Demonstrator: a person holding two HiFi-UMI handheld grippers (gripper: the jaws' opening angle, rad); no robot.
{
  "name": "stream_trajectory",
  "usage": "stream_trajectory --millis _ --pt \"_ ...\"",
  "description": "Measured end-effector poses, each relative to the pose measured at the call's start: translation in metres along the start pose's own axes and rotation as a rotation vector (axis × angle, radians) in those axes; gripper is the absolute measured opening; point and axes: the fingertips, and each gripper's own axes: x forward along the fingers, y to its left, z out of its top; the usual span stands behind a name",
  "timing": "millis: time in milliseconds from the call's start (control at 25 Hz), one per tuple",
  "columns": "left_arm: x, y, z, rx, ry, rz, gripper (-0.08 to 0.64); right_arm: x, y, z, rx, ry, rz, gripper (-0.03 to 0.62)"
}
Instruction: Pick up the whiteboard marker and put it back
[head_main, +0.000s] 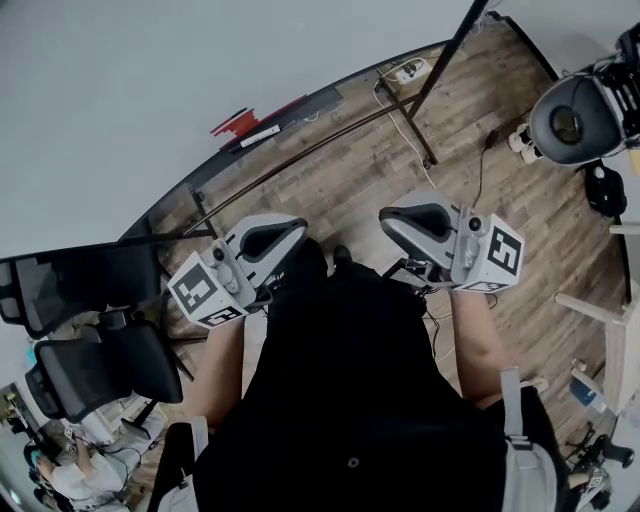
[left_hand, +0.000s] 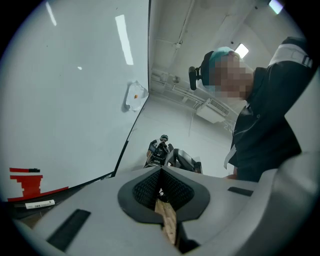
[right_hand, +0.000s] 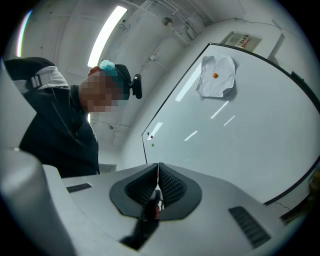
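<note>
The left gripper (left_hand: 161, 170) and right gripper (right_hand: 158, 165) are both squeezed shut on nothing, and what looks like the whiteboard marker (left_hand: 40, 204) lies on the whiteboard (left_hand: 75, 100) ledge, low-left of the left gripper and well apart, so it's either untouched or already returned.

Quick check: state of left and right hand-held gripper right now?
Left hand-held gripper: closed, nothing between the jaws.
Right hand-held gripper: closed, nothing held.

You hold the left gripper (head_main: 290, 232) and the right gripper (head_main: 392, 216) side by side before your body, both with jaws closed and empty
</note>
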Motion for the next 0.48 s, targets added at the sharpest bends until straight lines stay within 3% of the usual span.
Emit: stream_trajectory --millis 320,480 --pt "0.014 -0.017 0.003 -0.012 -0.012 -0.063 0.006 0.0 0.007 -0.017 -0.006 0.067 -0.006 0.02" --pt "0.015 -0.021 0.003 -0.014 -0.026 -0.059 0.006 0.005 0.011 -0.033 0.006 0.12 0.01 0.02"
